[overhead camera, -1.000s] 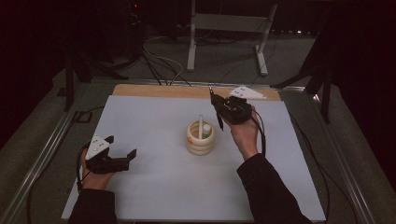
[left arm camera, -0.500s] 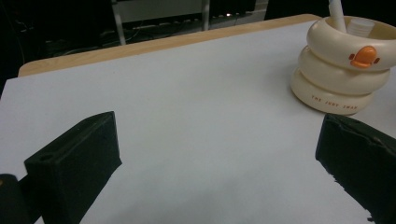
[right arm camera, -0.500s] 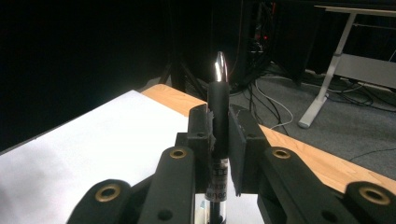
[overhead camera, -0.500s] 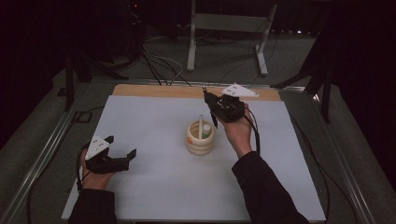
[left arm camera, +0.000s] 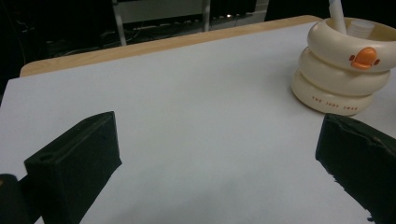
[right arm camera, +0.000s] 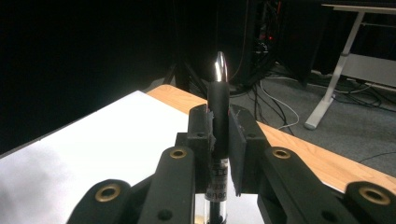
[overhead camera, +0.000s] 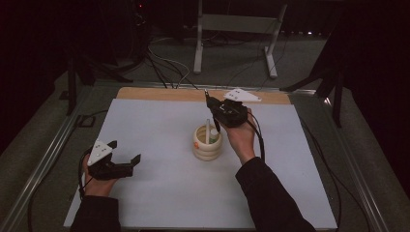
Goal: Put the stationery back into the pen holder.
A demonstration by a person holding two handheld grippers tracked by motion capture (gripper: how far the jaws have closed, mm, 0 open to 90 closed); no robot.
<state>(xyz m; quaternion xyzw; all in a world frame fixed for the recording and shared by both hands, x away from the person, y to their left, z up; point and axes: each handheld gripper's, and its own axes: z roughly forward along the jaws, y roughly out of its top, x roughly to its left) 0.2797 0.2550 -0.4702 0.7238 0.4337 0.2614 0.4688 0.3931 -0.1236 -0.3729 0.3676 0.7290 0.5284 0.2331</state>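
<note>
A cream ringed pen holder (overhead camera: 207, 142) with an orange duck mark stands mid-table; a white pen stands in it. The same holder (left arm camera: 343, 70) is at the upper right of the left gripper view. My right gripper (overhead camera: 216, 112) hangs just above and behind the holder, shut on a black pen (right arm camera: 218, 116) with a silver tip that sticks up between its jaws. My left gripper (overhead camera: 126, 152) rests at the table's left front, open, nothing between its fingers (left arm camera: 77, 163).
A white sheet (overhead camera: 159, 193) covers the table, with a wooden edge (overhead camera: 159, 94) at the back. Beyond it are a desk frame (overhead camera: 237, 29) and cables on the dark floor. A metal rail (overhead camera: 43, 164) runs along the left side.
My right gripper has moved left and slightly nearer with the black pen, now standing closer over the holder. The left gripper has stayed put.
</note>
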